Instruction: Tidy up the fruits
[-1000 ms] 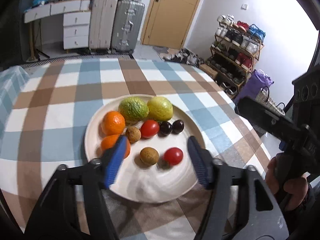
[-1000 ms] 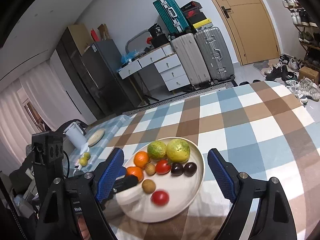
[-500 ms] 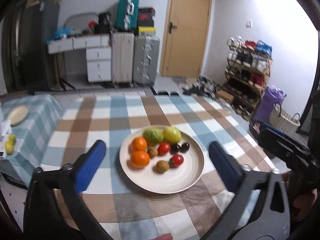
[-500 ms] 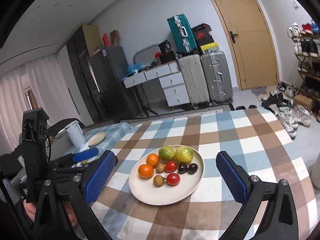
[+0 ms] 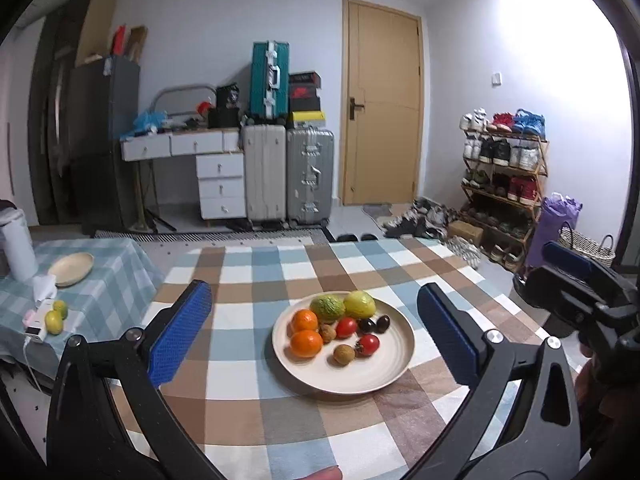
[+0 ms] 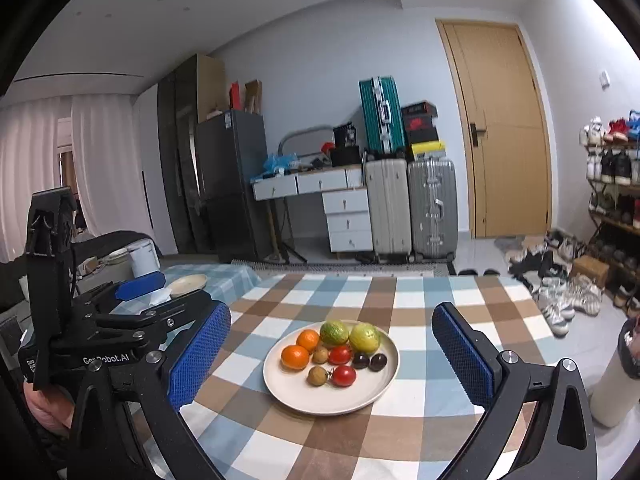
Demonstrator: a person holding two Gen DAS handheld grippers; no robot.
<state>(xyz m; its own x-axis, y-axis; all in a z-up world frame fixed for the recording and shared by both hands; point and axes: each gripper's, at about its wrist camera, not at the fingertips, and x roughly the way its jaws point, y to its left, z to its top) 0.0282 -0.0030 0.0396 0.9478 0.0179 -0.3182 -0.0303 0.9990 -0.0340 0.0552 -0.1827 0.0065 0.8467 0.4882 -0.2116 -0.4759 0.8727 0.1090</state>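
A cream plate (image 5: 380,376) (image 6: 304,394) sits on the checked tablecloth and holds the fruit: two oranges (image 5: 306,343) (image 6: 295,357), a green fruit (image 5: 328,308) (image 6: 334,332), a yellow-green fruit (image 5: 360,304) (image 6: 365,337), two red tomatoes (image 5: 367,345) (image 6: 344,375), two dark plums (image 5: 374,323) (image 6: 370,361) and brown longans (image 5: 344,354) (image 6: 317,375). My left gripper (image 5: 314,334) is open, held back from the plate with nothing between its blue pads. My right gripper (image 6: 330,354) is open too, likewise clear of the plate and empty.
A lower side table (image 5: 108,276) at left carries an empty small plate (image 5: 72,269), two small green-yellow fruits (image 5: 56,318) and a white jug (image 5: 16,248). Suitcases (image 5: 288,172), drawers, a door and a shoe rack (image 5: 500,184) stand beyond the table.
Both grippers have pulled back and up from the plate, so it looks smaller and farther. The left jaws widened from around the fruit to fully open; the right widened slightly.
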